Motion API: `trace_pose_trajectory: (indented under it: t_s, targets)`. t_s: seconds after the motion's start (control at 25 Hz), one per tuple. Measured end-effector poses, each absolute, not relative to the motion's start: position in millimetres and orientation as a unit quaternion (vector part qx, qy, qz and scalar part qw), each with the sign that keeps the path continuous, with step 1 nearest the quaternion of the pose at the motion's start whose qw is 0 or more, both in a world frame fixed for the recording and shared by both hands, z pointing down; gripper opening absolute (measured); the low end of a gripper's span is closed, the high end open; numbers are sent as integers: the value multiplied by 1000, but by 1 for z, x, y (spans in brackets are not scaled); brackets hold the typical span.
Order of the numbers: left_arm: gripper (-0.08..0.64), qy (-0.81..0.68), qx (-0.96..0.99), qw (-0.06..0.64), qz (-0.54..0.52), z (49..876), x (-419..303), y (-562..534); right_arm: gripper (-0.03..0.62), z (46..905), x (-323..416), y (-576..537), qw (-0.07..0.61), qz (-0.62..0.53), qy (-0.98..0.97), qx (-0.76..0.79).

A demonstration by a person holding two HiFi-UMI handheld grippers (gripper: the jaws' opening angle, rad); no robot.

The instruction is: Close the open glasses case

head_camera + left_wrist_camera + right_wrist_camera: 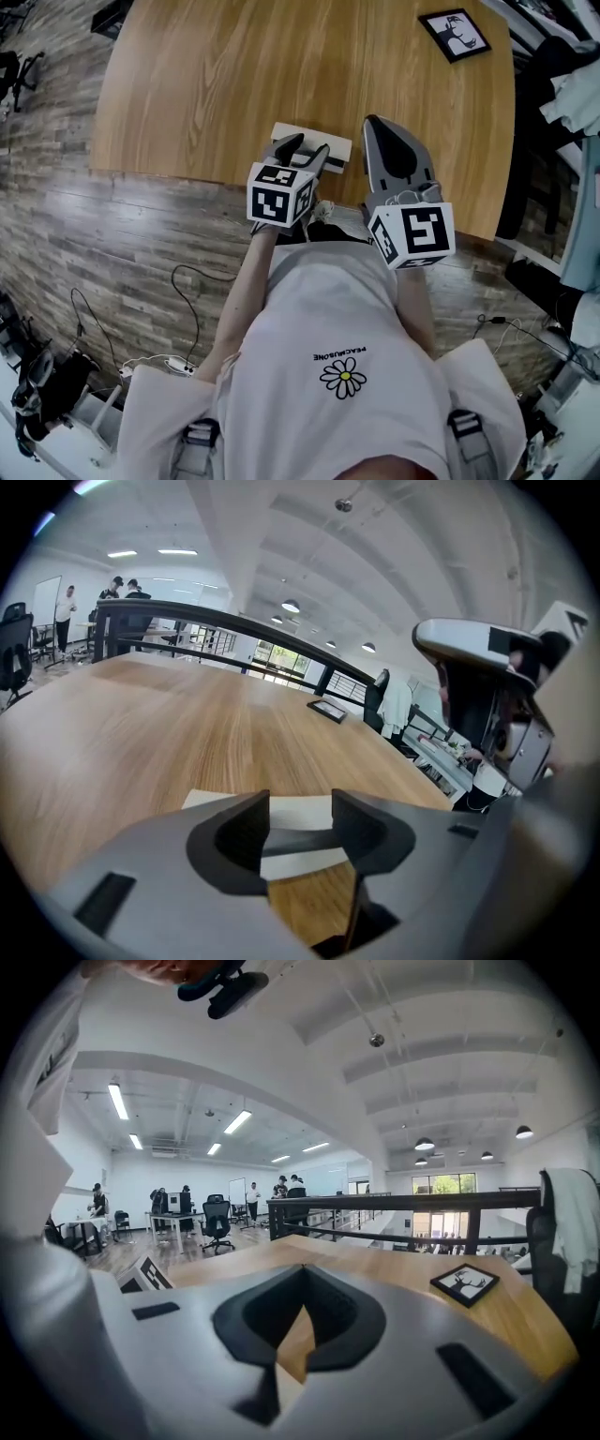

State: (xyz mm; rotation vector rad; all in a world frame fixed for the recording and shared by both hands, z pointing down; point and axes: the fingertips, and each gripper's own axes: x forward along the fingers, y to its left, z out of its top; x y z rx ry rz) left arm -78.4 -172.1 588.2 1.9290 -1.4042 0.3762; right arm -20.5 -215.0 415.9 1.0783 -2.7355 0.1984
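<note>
A white glasses case [315,140] lies flat on the wooden table [234,75] near its front edge. In the left gripper view the glasses case [300,811] shows pale with a dark band across it, so I cannot tell how far its lid stands. My left gripper [305,155] hovers right over the case, open, its jaws apart and the case showing in the gap between them [301,810]. My right gripper [373,124] is just right of the case over the table edge, shut and empty, its tips meeting [302,1274].
A small black-framed picture [455,35] lies at the table's far right corner, also visible as the picture [464,1283]. Clothes hang over a chair [572,94] to the right. A black railing [206,621] runs beyond the table's far side. Wood floor with cables lies below.
</note>
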Motion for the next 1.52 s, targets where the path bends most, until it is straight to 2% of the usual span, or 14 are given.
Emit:
trace_pose_trajectory:
  t_s: [0.4, 0.72, 0.92, 1.24, 1.28, 1.36, 1.4, 1.52]
  targets:
    - [199, -566, 720, 373, 148, 603, -85, -149, 8, 426, -38, -199, 107, 74, -939, 319]
    - [195, -561, 736, 354, 130, 583, -80, -165, 8, 417, -34, -204, 100, 61, -936, 332]
    - [189, -562, 761, 307, 105, 547, -86, -201, 8, 398, -25, -220, 78, 37, -928, 363]
    - [163, -565, 792, 227, 42, 437, -83, -222, 8, 369, -10, -227, 59, 22, -918, 392]
    - [145, -564, 800, 200, 35, 418, -84, -234, 8, 363, -9, -235, 49, 14, -915, 401]
    - [54, -563, 813, 148, 23, 384, -85, -254, 8, 352, -6, -249, 35, -5, -908, 417]
    - [33, -562, 817, 129, 18, 370, -85, -257, 8, 349, -4, -252, 33, -12, -905, 423]
    - [23, -558, 824, 94, 3, 344, -85, -259, 8, 345, 0, -255, 30, -25, -898, 438]
